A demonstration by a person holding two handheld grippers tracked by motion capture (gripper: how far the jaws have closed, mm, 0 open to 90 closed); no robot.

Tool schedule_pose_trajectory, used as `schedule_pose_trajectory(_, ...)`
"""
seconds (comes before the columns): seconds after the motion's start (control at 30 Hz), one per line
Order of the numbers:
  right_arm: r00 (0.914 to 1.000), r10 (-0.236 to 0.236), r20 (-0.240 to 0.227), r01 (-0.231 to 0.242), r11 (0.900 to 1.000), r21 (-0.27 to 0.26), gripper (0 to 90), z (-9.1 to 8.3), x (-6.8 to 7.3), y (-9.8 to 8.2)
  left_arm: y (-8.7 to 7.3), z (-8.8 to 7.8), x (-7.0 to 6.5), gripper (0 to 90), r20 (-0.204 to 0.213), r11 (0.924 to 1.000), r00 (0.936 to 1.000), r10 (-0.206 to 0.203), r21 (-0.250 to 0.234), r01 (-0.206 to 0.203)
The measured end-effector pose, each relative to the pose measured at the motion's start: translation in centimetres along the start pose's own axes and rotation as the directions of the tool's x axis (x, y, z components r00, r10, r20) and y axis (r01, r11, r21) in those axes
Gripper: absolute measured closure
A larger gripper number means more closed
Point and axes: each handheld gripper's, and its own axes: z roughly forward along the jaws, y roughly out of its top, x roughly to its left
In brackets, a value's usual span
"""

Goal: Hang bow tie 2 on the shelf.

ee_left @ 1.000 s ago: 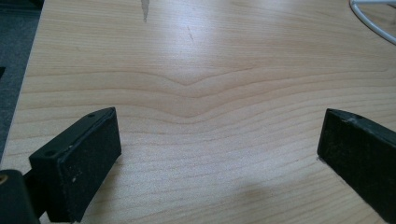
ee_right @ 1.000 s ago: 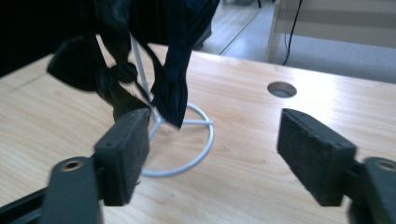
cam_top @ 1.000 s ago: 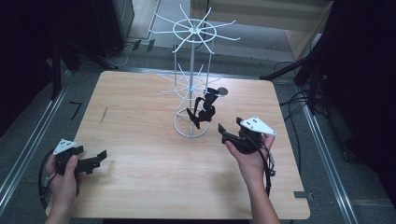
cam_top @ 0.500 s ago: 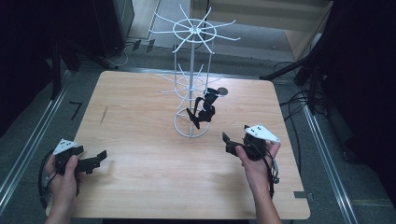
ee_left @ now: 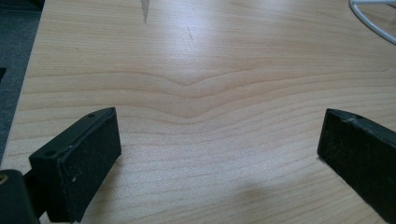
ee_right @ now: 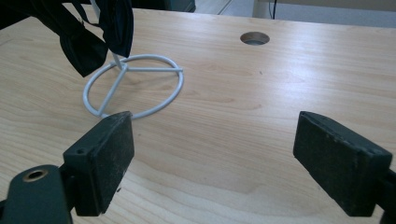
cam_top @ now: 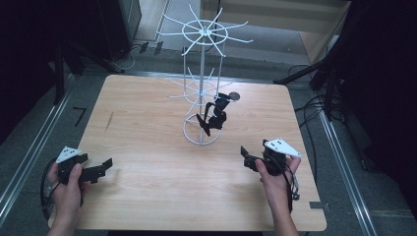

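A white wire display rack (cam_top: pixel 202 88) stands upright on the middle of the wooden table (cam_top: pixel 147 118). A black strapped item (cam_top: pixel 215 115) hangs from one of its lower arms, just above the round base. My right gripper (cam_top: pixel 244 157) sits low over the table to the near right of the rack, apart from it. Its jaws have just been opening and stand open with nothing between them. In the right gripper view the rack's base ring (ee_right: pixel 180 86) and the black item (ee_right: pixel 88 42) lie ahead of the gripper (ee_right: pixel 215 158). My left gripper (cam_top: pixel 107 166) rests open at the near left corner, holding nothing (ee_left: pixel 219 154).
A round hole (cam_top: pixel 235 96) pierces the table behind the rack. The rack's upper spokes (cam_top: pixel 216 27) spread wide overhead. Dark stands and cables (cam_top: pixel 314 105) crowd the floor to the right of the table. A corner of the base ring (ee_left: pixel 369 18) edges the left gripper view.
My right hand has drawn back from the rack toward the near right edge and sunk lower. The left hand has kept still.
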Motion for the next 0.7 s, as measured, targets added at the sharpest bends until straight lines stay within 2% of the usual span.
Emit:
schedule_pose_trajectory(0.3,0.9999,0.005,0.011,-0.005,1.0,0.015,12.9,-0.9,-1.4,-1.2,0.0,0.0,0.0,0.0,0.001,1.0,1.0,0.003,-0.008,-0.003)
schedule_pose_trajectory(0.4,0.9995,-0.001,0.031,0.0,1.0,0.031,12.9,-1.2,-2.1,-1.9,0.0,0.0,0.0,0.0,0.001,0.9999,1.0,0.003,-0.01,-0.003)
schedule_pose_trajectory(0.57,0.9992,0.0,0.041,-0.002,0.999,0.039,12.9,-1.5,-2.7,-2.7,0.0,0.0,-0.1,0.0,-0.004,0.9999,1.0,0.003,-0.014,-0.003)
schedule_pose_trajectory(0.7,0.9987,0.029,0.043,-0.03,0.999,0.041,12.9,-1.8,-3.5,-3.2,0.0,-0.1,-0.2,0.0,-0.01,0.9995,0.9998,0.018,-0.024,-0.019)
